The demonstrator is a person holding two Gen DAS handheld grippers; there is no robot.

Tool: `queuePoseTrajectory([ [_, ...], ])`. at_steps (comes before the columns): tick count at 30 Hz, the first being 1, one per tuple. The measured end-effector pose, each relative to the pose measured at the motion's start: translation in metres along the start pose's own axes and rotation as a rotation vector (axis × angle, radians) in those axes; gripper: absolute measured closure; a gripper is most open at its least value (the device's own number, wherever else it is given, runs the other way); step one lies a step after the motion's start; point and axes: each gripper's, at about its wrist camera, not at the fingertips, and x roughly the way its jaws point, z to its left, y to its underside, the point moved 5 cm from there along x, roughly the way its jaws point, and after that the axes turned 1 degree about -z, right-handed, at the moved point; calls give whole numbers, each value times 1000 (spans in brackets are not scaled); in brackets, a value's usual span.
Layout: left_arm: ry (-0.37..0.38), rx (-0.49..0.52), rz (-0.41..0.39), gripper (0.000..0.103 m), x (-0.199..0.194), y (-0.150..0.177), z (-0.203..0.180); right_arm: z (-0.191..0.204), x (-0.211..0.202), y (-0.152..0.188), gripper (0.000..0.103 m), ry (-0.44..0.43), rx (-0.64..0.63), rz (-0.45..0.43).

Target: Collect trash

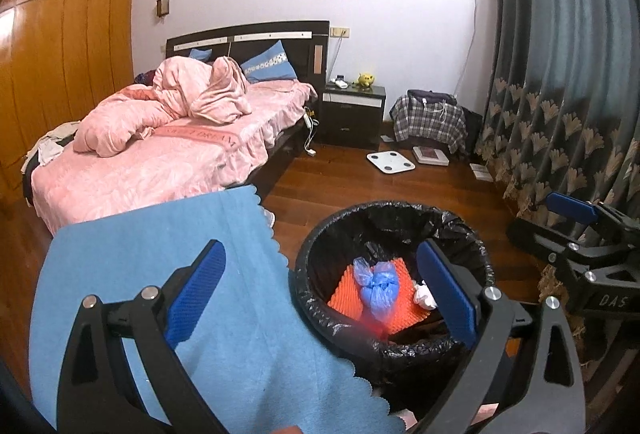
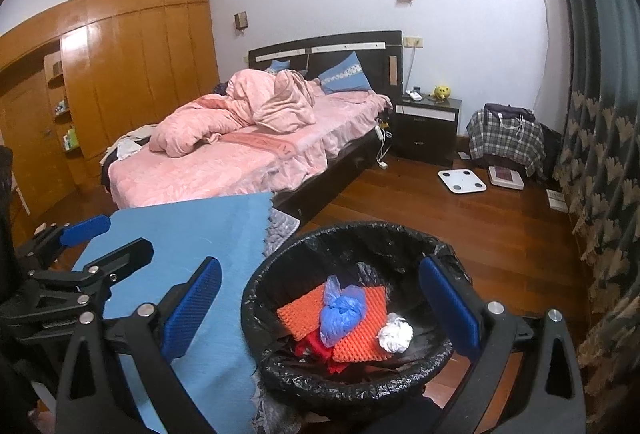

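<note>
A round bin with a black liner (image 1: 316, 254) (image 2: 256, 298) stands on the wood floor. In it lie an orange ribbed sheet (image 1: 346, 294) (image 2: 304, 310), a knotted blue plastic bag (image 1: 378, 286) (image 2: 340, 314), a crumpled white tissue (image 1: 424, 296) (image 2: 396, 334) and something red (image 2: 316, 348). My left gripper (image 1: 320, 294) is open and empty, held over the bin's near left rim; it also shows in the right wrist view (image 2: 96, 238). My right gripper (image 2: 320, 310) is open and empty above the bin; it shows at the right in the left wrist view (image 1: 568, 218).
A blue cloth (image 1: 160, 274) (image 2: 188, 234) covers a surface left of the bin. Behind are a bed with pink bedding (image 1: 160, 138), a dark nightstand (image 1: 354, 114), a white scale (image 1: 391, 161) on the floor, a plaid-covered item (image 1: 428, 118) and a patterned curtain (image 1: 560, 94) at right.
</note>
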Motion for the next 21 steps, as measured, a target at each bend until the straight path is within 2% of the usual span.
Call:
queuePoseTrajectory([
  [21, -11, 6, -35, 9, -20, -5, 4, 13, -10, -8, 6, -11, -27, -25],
])
